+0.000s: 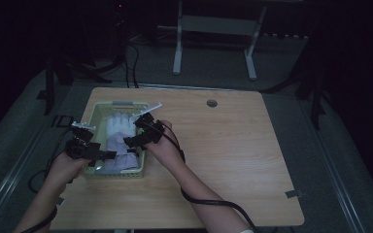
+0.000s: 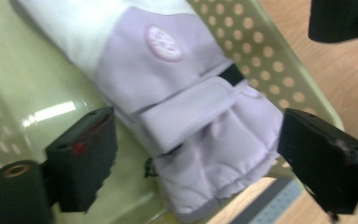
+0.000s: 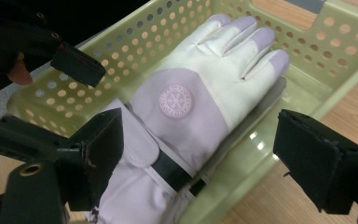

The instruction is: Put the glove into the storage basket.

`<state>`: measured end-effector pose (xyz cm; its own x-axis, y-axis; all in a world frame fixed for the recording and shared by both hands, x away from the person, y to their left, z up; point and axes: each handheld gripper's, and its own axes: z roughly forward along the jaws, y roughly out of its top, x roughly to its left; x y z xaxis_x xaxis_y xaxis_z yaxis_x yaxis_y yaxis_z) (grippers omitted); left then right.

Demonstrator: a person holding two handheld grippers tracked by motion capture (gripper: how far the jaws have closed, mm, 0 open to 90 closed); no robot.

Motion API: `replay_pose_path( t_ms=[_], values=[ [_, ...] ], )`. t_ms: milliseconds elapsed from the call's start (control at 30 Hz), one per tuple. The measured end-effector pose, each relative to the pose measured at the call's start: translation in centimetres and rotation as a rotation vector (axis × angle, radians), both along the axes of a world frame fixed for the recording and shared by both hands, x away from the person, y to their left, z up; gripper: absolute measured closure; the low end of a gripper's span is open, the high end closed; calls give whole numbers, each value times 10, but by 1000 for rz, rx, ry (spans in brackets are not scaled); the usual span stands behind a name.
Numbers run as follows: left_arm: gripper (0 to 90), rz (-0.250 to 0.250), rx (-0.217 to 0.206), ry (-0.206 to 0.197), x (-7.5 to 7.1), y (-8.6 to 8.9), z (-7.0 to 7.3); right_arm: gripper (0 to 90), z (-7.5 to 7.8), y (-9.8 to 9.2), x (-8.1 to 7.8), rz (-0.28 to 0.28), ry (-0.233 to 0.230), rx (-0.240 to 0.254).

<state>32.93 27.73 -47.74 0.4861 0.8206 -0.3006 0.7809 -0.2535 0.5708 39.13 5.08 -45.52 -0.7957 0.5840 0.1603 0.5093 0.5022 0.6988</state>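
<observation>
A padded lilac and cream fabric glove point(image 3: 191, 112) is seen lying flat inside a pale green perforated plastic basket point(image 1: 97, 114), which is set at the left of centre of the high view on a light wooden bench point(image 1: 233, 145). The glove's cream fingers point(image 3: 242, 42) are pointed toward the basket's far wall, and its gathered lilac cuff point(image 2: 219, 172) is laid at the near edge.

The left gripper point(image 1: 106, 155) is held over the cuff at the basket's lower left; its fingers are spread wide, with the cuff between them but not pressed. The right gripper point(image 1: 131, 141) is held above the glove's middle, its fingers likewise parted wide and nothing gripped.
</observation>
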Motion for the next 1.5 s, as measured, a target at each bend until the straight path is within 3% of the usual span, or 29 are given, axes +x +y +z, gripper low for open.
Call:
replay_pose_path(
  t_ms=[100, 133, 200, 367, 567, 767, 967, 1133, 1500],
  values=[
    [78, -10, 8, -25, -5, -10, 2, 157, 2, -9, -1, -2, -9, -9],
    [30, -13, 30, -40, -7, -19, 4, 157, 3, -14, 0, 2, -6, -9],
    [15, -19, 48, -50, -8, -22, 4, 157, 3, -16, -1, 1, -5, -14],
    [16, -30, 42, -88, -11, -42, 8, 157, 2, -30, -1, 1, -6, -23],
    [21, -53, 6, -134, -15, -63, 11, 157, 1, -45, 1, -11, -3, -42],
    [45, -47, -28, -151, -16, -80, 13, 157, 2, -66, 3, -36, -8, -28],
    [45, -46, -12, -190, -17, -98, 11, 156, 0, -81, 4, -54, -7, -34],
    [35, -93, 13, -199, -18, -118, 4, 156, -7, -98, 5, -66, -4, -48],
    [35, -150, -3, -218, -20, -150, -3, 154, -15, -132, 5, -99, 6, -56]
  ],
)
